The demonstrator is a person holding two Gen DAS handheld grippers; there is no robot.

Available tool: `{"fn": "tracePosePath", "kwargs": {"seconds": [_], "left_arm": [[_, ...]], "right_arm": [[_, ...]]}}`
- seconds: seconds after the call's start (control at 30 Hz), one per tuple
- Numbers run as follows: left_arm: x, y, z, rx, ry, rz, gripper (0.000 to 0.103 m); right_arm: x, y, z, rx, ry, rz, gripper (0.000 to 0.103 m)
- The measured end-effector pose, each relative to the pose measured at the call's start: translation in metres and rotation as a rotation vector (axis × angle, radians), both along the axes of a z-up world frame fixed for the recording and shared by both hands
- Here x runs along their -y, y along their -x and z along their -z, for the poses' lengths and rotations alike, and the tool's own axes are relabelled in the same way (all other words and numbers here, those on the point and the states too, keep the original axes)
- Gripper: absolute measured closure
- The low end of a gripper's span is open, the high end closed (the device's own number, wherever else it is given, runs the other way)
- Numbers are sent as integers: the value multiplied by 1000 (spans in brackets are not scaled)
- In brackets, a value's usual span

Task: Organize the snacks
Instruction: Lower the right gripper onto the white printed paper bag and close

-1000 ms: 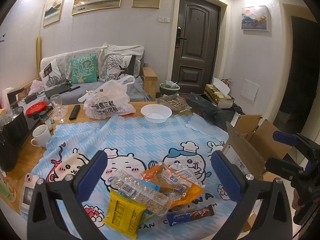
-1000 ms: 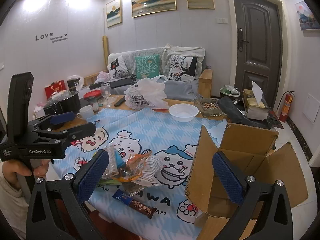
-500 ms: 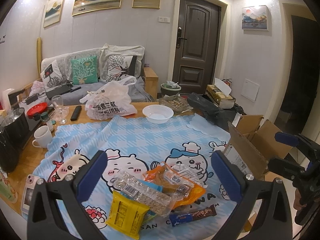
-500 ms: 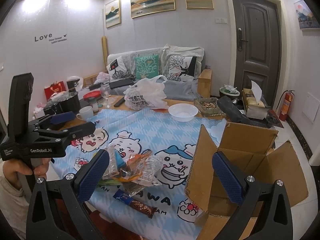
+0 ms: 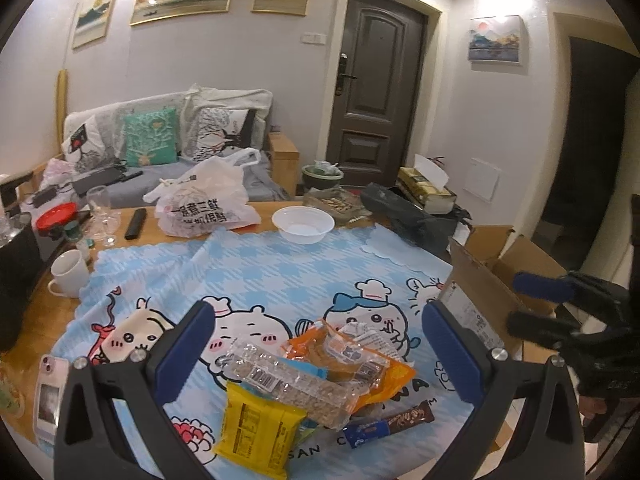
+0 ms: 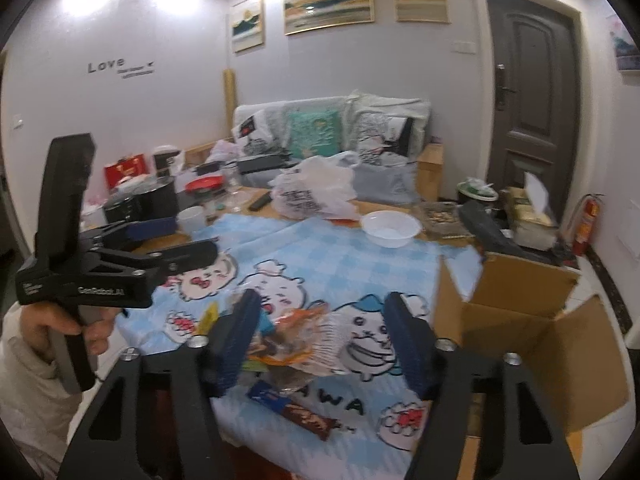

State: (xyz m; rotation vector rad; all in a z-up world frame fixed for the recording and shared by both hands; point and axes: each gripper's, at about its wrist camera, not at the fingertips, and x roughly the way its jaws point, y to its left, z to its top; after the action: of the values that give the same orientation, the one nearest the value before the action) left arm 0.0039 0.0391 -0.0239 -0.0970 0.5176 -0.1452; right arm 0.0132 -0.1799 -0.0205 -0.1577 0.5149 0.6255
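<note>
A pile of snacks lies on the blue cartoon tablecloth [image 5: 280, 268] near the table's front edge: a yellow packet [image 5: 256, 432], a clear pack of bars [image 5: 296, 384], an orange packet [image 5: 352, 356] and a chocolate bar [image 5: 388, 426]. My left gripper [image 5: 320, 340] hovers open just before the pile, with nothing between its fingers. My right gripper [image 6: 324, 332] is further right, beside the open cardboard box [image 6: 520, 312]. Its jaws are closing with nothing between them; the pile [image 6: 296, 336] lies on the table beyond its tips. In the left wrist view the right gripper [image 5: 528, 304] hangs in front of the box [image 5: 492, 276].
At the back of the cloth stand a white bowl [image 5: 303, 224] and a full plastic bag [image 5: 204, 208]. A mug [image 5: 70, 274], glasses [image 5: 102, 212], a remote [image 5: 136, 218], a phone [image 5: 48, 396] and a black pot [image 6: 144, 202] crowd the left. A hand [image 6: 60, 328] holds the left gripper.
The right gripper's fingers have come closer together. Both hands have stayed about where they were, and the snacks have not moved.
</note>
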Motion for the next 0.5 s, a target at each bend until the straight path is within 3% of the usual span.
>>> {"fn": "tracePosePath", "kwargs": {"seconds": [0.23,0.43,0.5], "left_arm": [[-25,-7,23,-43,9,24,1],[-43,-21,54,-103,15,40,1],[-46,-28,62,-121,31,61,1]], "right_arm": [[-44,-20,31,-122,55,-61,54],[-65,-55,71,-211,152,37,54],[-64,-66,82,-227,175,66,64]]}}
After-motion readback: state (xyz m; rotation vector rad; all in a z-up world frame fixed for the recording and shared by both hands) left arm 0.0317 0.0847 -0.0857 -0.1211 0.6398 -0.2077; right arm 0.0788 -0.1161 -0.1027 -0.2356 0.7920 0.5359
